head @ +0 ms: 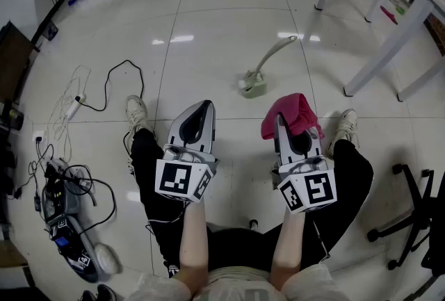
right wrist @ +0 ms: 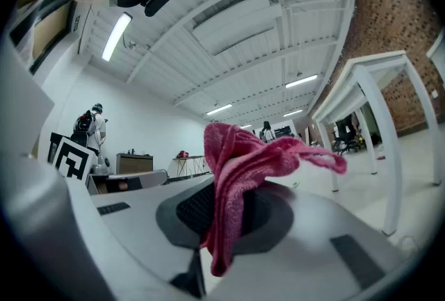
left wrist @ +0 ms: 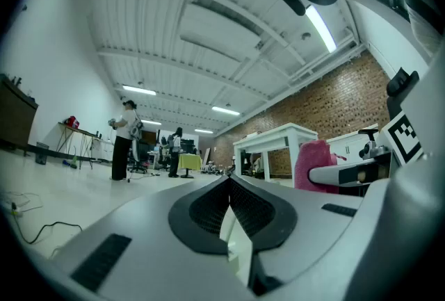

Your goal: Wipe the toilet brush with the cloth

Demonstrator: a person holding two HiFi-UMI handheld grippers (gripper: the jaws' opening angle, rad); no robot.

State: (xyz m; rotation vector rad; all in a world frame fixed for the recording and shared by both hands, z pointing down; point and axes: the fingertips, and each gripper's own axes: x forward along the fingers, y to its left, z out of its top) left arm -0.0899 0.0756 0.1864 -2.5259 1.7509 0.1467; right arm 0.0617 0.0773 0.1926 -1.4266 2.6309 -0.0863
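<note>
Left tongs [left wrist: 228,185]: clenched, nothing between them.
Right tongs [right wrist: 212,209]: clamped on the pink cloth [right wrist: 240,167].
Brush holder [head: 253,89]: on the floor [head: 208,28] beyond both tongs; toilet brush [head: 273,54] stands inside, handle tilted.

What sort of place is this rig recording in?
Probably a big open lab or workshop hall, not a bathroom: brick wall, white table, a power strip on the tiled floor, other people at far benches. The toilet brush stands on open floor.
</note>
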